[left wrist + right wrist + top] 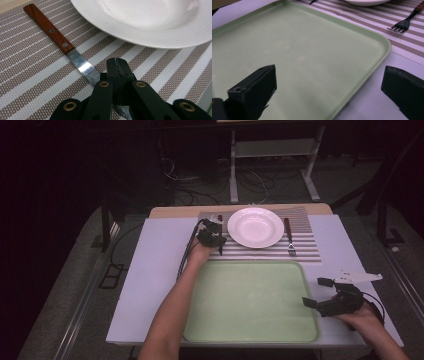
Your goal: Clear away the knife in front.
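left tongs [117, 75]: clamped on knife [82, 66] blade beside plate [150, 32] | right tongs [329, 92]: wide apart, empty, over tray [307, 50] edge

White table [150, 270] with striped placemat [300, 245], green tray [250, 300]

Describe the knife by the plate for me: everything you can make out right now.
The knife lies flat on the striped placemat, just left of the white plate and apart from its rim. Its handle is reddish-brown wood, flat-sided, with two metal rivets showing. The blade is plain bright steel, slightly dulled, with a serrated edge visible near the tip. The left tongs are shut on the blade, jaws pressed together across it, while the handle points away from them. Nothing else touches it.
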Motion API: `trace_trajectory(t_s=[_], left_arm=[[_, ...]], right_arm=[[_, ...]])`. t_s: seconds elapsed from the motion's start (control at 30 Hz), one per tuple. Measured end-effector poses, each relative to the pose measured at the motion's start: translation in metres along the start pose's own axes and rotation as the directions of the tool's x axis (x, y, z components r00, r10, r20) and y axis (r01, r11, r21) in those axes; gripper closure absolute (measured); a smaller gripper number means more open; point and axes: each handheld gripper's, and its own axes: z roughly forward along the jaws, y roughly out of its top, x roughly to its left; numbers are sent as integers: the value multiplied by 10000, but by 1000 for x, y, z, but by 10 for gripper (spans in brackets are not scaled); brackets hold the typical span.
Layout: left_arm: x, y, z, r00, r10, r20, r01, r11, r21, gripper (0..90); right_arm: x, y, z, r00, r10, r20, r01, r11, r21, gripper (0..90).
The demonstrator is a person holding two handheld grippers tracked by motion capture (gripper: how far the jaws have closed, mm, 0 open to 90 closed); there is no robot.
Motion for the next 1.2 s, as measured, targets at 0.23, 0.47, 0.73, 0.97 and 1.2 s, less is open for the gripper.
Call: trace_trajectory(t_s=[0.23, 0.47, 0.73, 0.97, 1.2], left_arm=[[-1, -1, 5, 10000, -23, -25, 24, 9998, 191, 895], [1, -2, 4, 9999, -91, -49, 92, 9996, 249, 895], [7, -3, 0, 9998, -105, -179, 112, 9992, 386, 895], [14, -6, -4, 9991, -208, -363, 224, 9987, 450, 895], [19, -10, -9, 9984, -274, -502, 297, 9985, 461, 895]], right_arm=[[0, 0, 0, 10000, 6, 10, -6, 10000, 12, 2], [0, 0, 0, 10000, 9, 14, -9, 10000, 2, 2], [0, 0, 0, 10000, 8, 23, -8, 10000, 4, 2], [0, 0, 0, 10000, 4, 29, -4, 10000, 15, 2], [0, 0, 0, 10000, -7, 30, 7, 10000, 11, 2]])
